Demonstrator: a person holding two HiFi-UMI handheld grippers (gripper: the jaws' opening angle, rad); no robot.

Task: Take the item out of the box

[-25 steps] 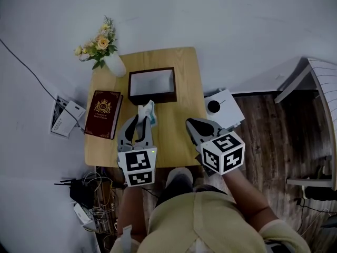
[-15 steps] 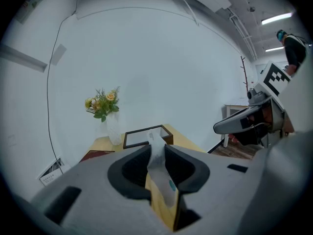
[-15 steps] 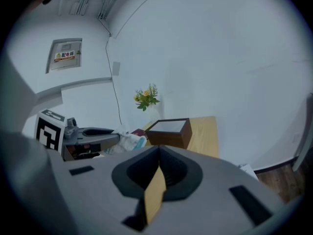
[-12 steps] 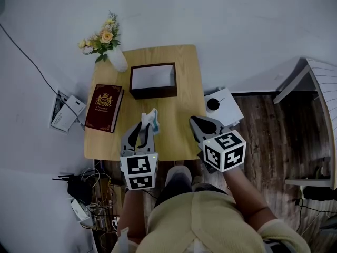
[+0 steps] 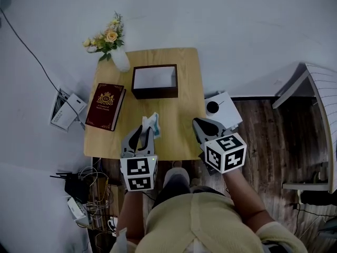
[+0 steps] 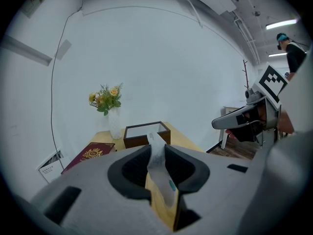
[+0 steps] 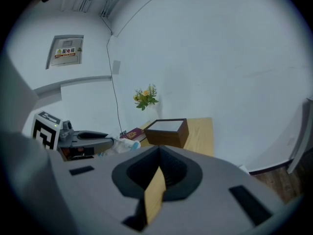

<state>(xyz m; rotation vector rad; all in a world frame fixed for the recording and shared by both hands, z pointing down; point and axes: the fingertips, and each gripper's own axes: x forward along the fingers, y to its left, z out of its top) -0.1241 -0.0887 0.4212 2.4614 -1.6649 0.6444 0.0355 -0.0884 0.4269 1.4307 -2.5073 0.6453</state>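
Observation:
My left gripper (image 5: 143, 129) is shut on a white packet with blue print (image 5: 151, 123), held just above the near half of the wooden table (image 5: 181, 67). In the left gripper view the packet (image 6: 161, 174) stands upright between the pads (image 6: 139, 163). The dark open box (image 5: 154, 81) with a white inside sits farther back, apart from both grippers. My right gripper (image 5: 199, 123) hangs at the table's near right edge, jaws together and holding nothing. The right gripper view shows the box (image 7: 167, 131) ahead and the left gripper (image 7: 90, 137) with the packet (image 7: 124, 145) at the left.
A dark red book (image 5: 105, 107) lies on the table's left side. A white vase of flowers (image 5: 113, 45) stands at the far left corner. A white device (image 5: 222, 108) sits right of the table. Cables and papers lie on the floor at the left.
My left gripper has drawn back from the box toward the person, carrying the packet with it. The right gripper has hardly moved.

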